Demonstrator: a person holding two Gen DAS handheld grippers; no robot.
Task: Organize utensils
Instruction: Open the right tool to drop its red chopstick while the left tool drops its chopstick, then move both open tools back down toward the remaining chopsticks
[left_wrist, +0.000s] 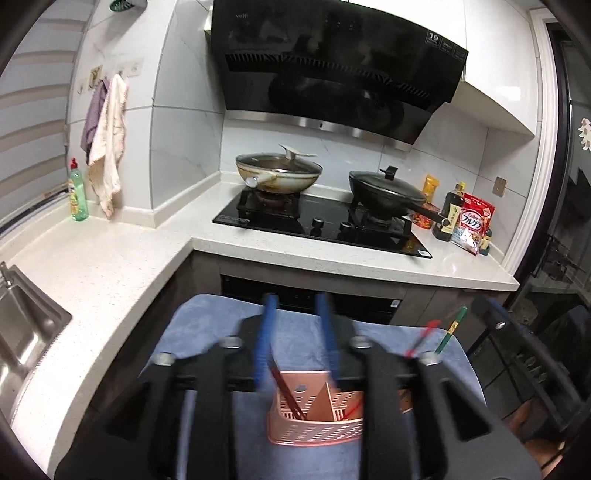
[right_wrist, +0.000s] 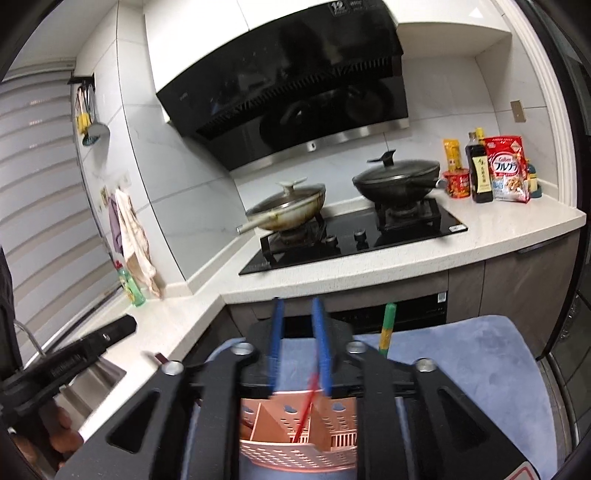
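Both grippers hung over the pink utensil holder (left_wrist: 317, 417), which sat on a blue towel (left_wrist: 207, 332) right below the fingers, and it was busy in there!

The left gripper (left_wrist: 297, 332) had its blue fingers (left_wrist: 266, 332) parted, nothing pressed between the pads. A dark red chopstick (left_wrist: 288, 391) stood in the holder's left compartment, just under and beside the left finger, leaning loose. A divider rose in the middle of the holder, straight below the gap between the fingers. Off to the right of the fingers, a brighter red chopstick (left_wrist: 421, 338) and a green chopstick (left_wrist: 451, 328) poked up behind the black frame.

Over to the right gripper (right_wrist: 299, 332): its blue fingers (right_wrist: 320, 339) stood parted too, gap clearly visible. The red chopstick (right_wrist: 306, 410) slanted down from just beside the right finger's base into the holder, blurred; whether a pad touched it could not be told. The green chopstick showed to the right of the fingers, upright against the towel's far edge.

Beyond the fingertips lay the white worktop (right_wrist: 332, 273) with the hob and two lidded pans. The other gripper's black body appeared at the far left of the right wrist view.
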